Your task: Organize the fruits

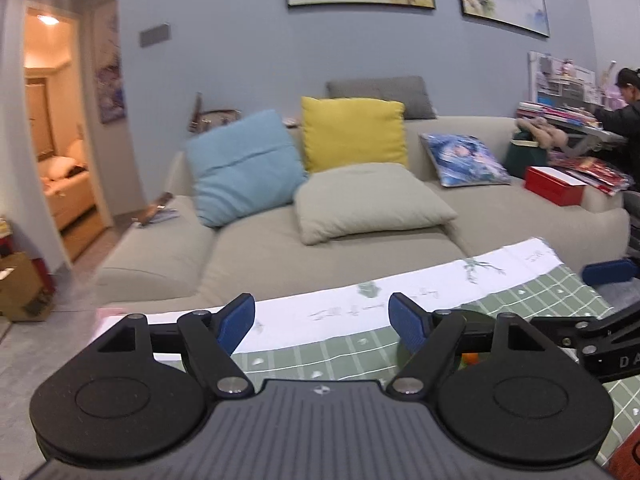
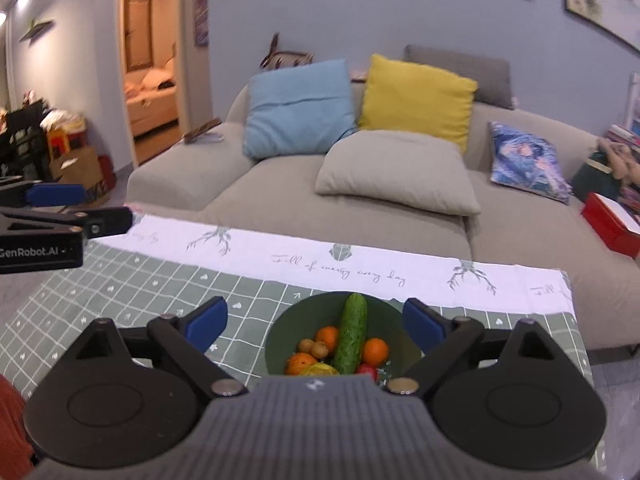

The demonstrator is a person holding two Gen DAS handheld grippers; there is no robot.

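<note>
In the right wrist view a dark green bowl point(image 2: 384, 312) sits on the checked tablecloth point(image 2: 120, 292). It holds a cucumber point(image 2: 352, 332), oranges point(image 2: 375, 350), small brown fruits point(image 2: 314, 347) and a red fruit point(image 2: 366, 370). My right gripper point(image 2: 316, 326) is open and empty, held above the bowl. My left gripper point(image 1: 322, 322) is open and empty above the table's far edge; it also shows at the left of the right wrist view point(image 2: 60, 200). A bit of the bowl and an orange point(image 1: 470, 358) show behind its right finger.
A beige sofa point(image 2: 360, 216) with blue, yellow, beige and patterned cushions stands just beyond the table. A red box point(image 1: 554, 186) lies on its right end. A person point(image 1: 624, 120) is at the far right. A doorway point(image 1: 60, 152) opens at the left.
</note>
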